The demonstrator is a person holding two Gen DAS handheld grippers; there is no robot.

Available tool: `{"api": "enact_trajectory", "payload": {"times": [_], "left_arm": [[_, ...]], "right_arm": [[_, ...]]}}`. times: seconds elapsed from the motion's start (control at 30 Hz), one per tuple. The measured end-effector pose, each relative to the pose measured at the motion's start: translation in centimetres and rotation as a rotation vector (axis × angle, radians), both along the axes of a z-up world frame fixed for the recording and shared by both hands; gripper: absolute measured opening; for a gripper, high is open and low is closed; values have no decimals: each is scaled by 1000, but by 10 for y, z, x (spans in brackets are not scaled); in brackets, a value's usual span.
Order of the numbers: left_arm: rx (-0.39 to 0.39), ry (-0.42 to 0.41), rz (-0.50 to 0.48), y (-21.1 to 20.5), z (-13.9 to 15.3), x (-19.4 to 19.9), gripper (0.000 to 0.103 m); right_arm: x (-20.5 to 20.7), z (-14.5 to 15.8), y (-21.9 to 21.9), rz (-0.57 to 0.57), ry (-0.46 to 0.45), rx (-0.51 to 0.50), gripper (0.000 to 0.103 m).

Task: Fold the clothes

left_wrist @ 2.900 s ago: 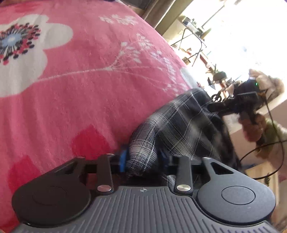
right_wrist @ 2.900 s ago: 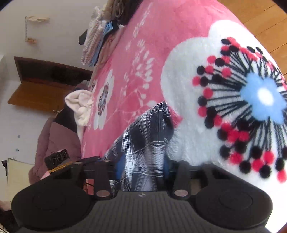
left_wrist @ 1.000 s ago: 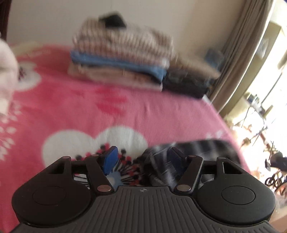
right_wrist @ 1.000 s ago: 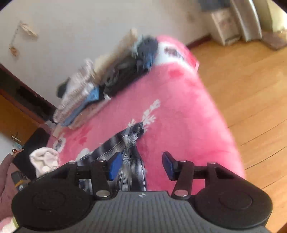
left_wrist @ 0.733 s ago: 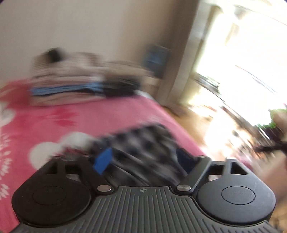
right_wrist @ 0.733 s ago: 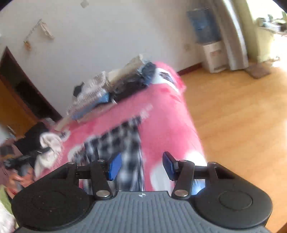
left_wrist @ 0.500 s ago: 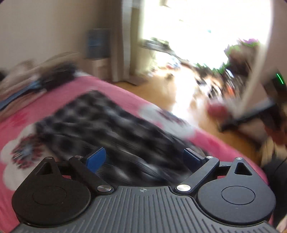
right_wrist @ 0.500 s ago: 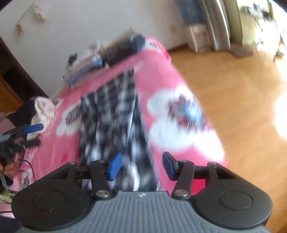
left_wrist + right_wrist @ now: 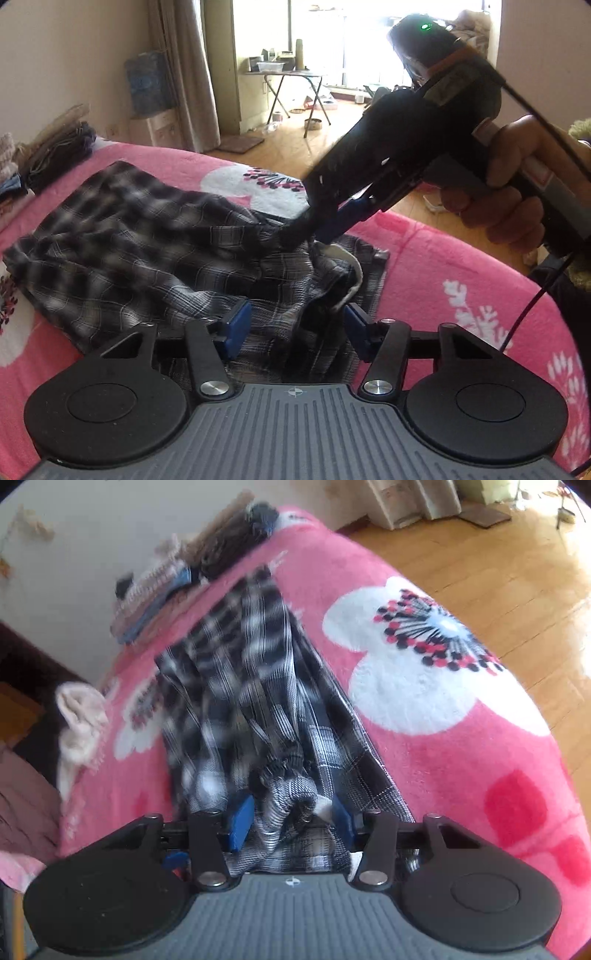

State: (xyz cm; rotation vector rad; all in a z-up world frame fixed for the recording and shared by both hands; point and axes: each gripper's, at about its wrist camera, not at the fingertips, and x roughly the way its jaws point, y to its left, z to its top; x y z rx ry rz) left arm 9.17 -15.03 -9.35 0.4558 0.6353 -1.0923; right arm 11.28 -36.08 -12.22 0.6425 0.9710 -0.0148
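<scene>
Lying rumpled across a pink flowered bed (image 9: 461, 266), a pair of plaid trousers (image 9: 122, 236) stretches lengthwise away from the person working it, its long axis running from the gathered waistband (image 9: 291, 797) at the near edge towards a stack of folded clothes (image 9: 162, 587) by the far wall. Both tools sit at that near end. The right hand-held gripper (image 9: 291, 821) has just been closing its jaws, and the elastic waistband is bunched between the blue pads, which appear to press on it from both sides. The left hand-held gripper (image 9: 295, 326) has also just been narrowing, yet its pads stand apart over the cloth, with a fold and a white drawstring (image 9: 351, 280) between them and nothing visibly pinched. In the left wrist view the right tool reaches down just ahead, a hand (image 9: 517, 184) wrapped round its handle. Judged from this, the next fold likely turns on carrying the waistband end along that axis towards the far legs.
</scene>
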Motion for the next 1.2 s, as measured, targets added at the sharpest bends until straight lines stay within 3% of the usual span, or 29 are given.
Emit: {"api": "enact_trajectory", "payload": {"times": [0.03, 0.17, 0.3, 0.47, 0.57, 0.7, 0.77, 0.8, 1.0, 1.2], "left_arm": [[0, -6, -1, 1, 0, -1, 56], [-4, -43, -3, 4, 4, -1, 54], [3, -37, -2, 7, 5, 3, 54], [55, -57, -14, 3, -5, 1, 54], [80, -48, -27, 1, -9, 0, 54], [117, -43, -39, 0, -17, -1, 53], [117, -48, -42, 1, -17, -2, 53], [115, -52, -43, 2, -17, -2, 53], [102, -88, -34, 7, -14, -2, 48], [86, -41, -5, 13, -16, 7, 37]], "right_arm": [[2, -1, 4, 5, 6, -33, 25], [-7, 11, 6, -12, -19, -27, 14], [-21, 23, 1, -56, -55, 99, 13], [-26, -17, -3, -110, 57, 168, 7], [-32, -24, -8, -129, 63, 208, 6], [-40, -17, -17, -133, 30, 258, 15], [-44, -12, -28, -166, -2, 293, 46], [-44, -10, -32, -176, -12, 298, 51], [-25, -13, -37, -166, 17, 294, 53], [-28, -9, -13, -7, 28, 82, 51]]}}
